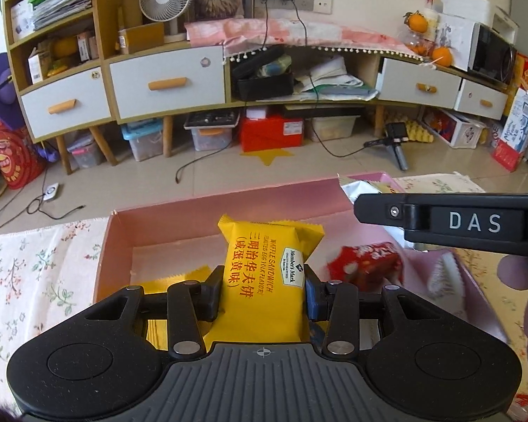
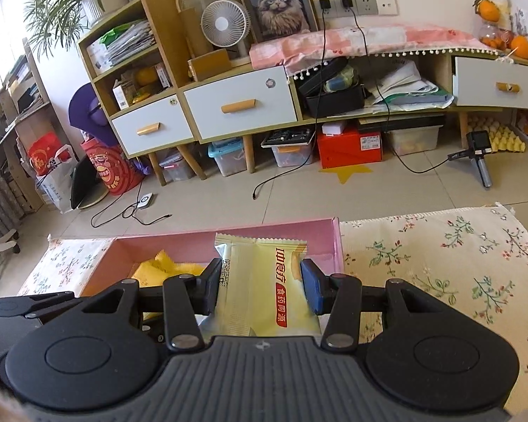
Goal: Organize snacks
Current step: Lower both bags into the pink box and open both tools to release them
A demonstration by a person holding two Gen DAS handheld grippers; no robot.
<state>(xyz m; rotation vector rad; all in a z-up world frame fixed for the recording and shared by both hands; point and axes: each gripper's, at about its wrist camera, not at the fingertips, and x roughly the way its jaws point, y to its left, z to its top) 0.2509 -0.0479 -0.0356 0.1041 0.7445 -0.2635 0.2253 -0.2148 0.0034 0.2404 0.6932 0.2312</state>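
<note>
My left gripper (image 1: 264, 290) is shut on a yellow waffle sandwich packet (image 1: 264, 263), held over the open pink box (image 1: 200, 207). Another yellow packet (image 1: 174, 281) lies in the box under the left finger, and a red snack packet (image 1: 366, 263) lies blurred to the right. The other gripper's black body marked DAS (image 1: 475, 223) crosses the right side, with a hand's fingers below it. My right gripper (image 2: 260, 286) is shut on a pale yellow snack packet (image 2: 260, 285) above the pink box's right end (image 2: 331, 239). Yellow packets (image 2: 162, 267) lie inside the box.
A floral cloth (image 2: 440, 256) covers the table around the box. A silver wrapper (image 1: 362, 190) shows at the box's far right corner. Beyond the table lie a tiled floor with cables (image 1: 35, 207), a long drawer cabinet (image 1: 165, 81) and storage bins (image 1: 142, 140) beneath it.
</note>
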